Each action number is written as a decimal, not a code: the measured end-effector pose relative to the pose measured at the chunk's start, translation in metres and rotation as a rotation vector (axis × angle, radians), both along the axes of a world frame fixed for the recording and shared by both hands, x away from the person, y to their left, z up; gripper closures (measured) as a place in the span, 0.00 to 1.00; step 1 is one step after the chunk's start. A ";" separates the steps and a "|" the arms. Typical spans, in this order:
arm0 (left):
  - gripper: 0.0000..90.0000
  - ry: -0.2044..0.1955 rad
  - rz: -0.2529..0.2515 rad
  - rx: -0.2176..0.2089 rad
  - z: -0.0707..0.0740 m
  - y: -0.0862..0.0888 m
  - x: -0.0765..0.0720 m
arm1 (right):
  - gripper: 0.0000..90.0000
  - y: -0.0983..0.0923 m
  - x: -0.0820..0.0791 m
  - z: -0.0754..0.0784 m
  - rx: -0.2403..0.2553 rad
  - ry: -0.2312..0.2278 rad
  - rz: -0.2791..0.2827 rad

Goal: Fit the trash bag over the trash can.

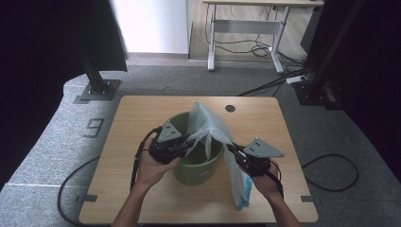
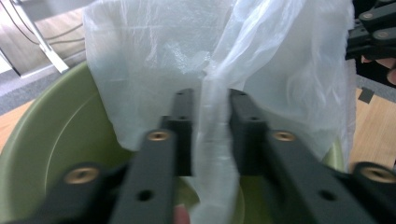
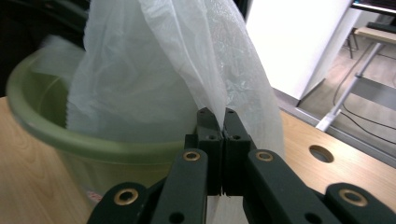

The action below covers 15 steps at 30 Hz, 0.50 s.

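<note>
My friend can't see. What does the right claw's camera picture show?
The right claw is pinched shut on a thin white plastic bag that hangs over a green bucket. The bucket sits on a wooden table, with a white wall behind.

A lab: black curtains [image 1: 42, 42], metal frame posts [image 1: 94, 75], floor cables [image 1: 265, 47].

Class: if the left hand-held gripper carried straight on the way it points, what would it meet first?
The thin translucent white plastic bag, already bunched between the left hand-held gripper jaws; probably the round green plastic bucket behind.
</note>
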<state>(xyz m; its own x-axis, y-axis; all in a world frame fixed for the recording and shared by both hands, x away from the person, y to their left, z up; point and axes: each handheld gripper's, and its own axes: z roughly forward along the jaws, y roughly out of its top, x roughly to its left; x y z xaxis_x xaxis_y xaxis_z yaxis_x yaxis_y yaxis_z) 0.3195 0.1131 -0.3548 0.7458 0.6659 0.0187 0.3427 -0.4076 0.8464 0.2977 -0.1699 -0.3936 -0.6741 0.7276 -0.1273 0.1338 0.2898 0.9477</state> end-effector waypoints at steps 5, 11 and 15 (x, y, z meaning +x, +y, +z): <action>0.98 0.024 0.029 0.005 -0.003 0.008 0.001 | 0.86 -0.002 -0.001 -0.006 0.036 0.015 0.029; 0.99 0.029 0.074 0.015 -0.006 0.015 0.001 | 0.46 -0.004 -0.014 -0.020 0.100 0.016 -0.039; 1.00 0.038 0.069 0.007 -0.008 0.016 0.002 | 0.40 -0.005 -0.032 -0.042 0.131 0.028 -0.044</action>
